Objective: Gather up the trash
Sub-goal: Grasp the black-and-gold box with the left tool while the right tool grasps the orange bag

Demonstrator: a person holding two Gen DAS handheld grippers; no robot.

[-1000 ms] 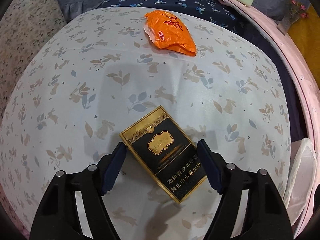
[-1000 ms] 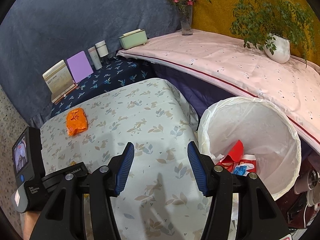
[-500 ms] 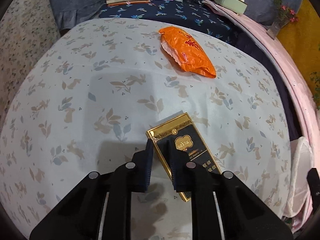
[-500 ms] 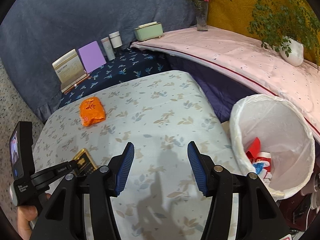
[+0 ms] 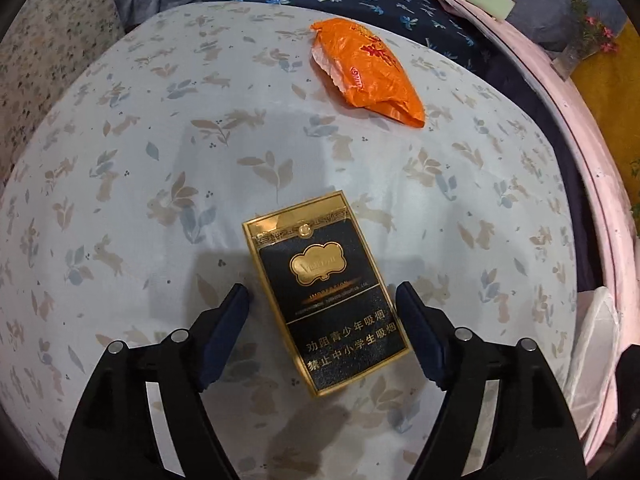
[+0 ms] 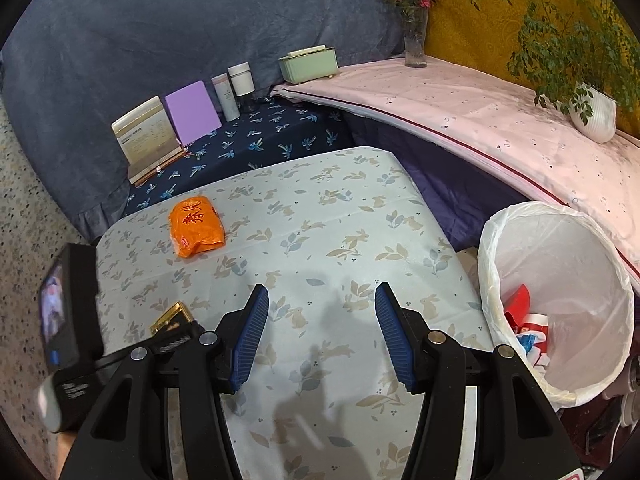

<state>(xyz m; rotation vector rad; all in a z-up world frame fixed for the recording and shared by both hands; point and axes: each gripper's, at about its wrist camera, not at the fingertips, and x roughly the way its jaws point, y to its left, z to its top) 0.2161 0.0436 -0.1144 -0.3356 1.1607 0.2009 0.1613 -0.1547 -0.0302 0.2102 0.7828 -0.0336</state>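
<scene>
The left gripper (image 5: 322, 320) has its fingers spread wide around the flat, glossy black-and-gold pack (image 5: 324, 300), which lies askew on the cloth-covered tabletop (image 5: 160, 160), gripping nothing. Closing on its slick, tilted edges could squirt it out or bunch the cloth. Beyond lies a crinkly orange wrapper (image 5: 370, 70); the right gripper (image 6: 320, 334) hangs wide open and empty, near the lined bin (image 6: 560, 300).

The left gripper (image 5: 322, 304) hangs low over the table with its jaws spread wide, one dark blue pad (image 5: 224, 334) on each side and neither touching anything. The right gripper (image 6: 320, 332) is held higher and off to the side, its ribbed blue fingers (image 6: 250, 336) just as wide apart, gripping nothing. From the right wrist view the left gripper's body shows at the lower left.
</scene>
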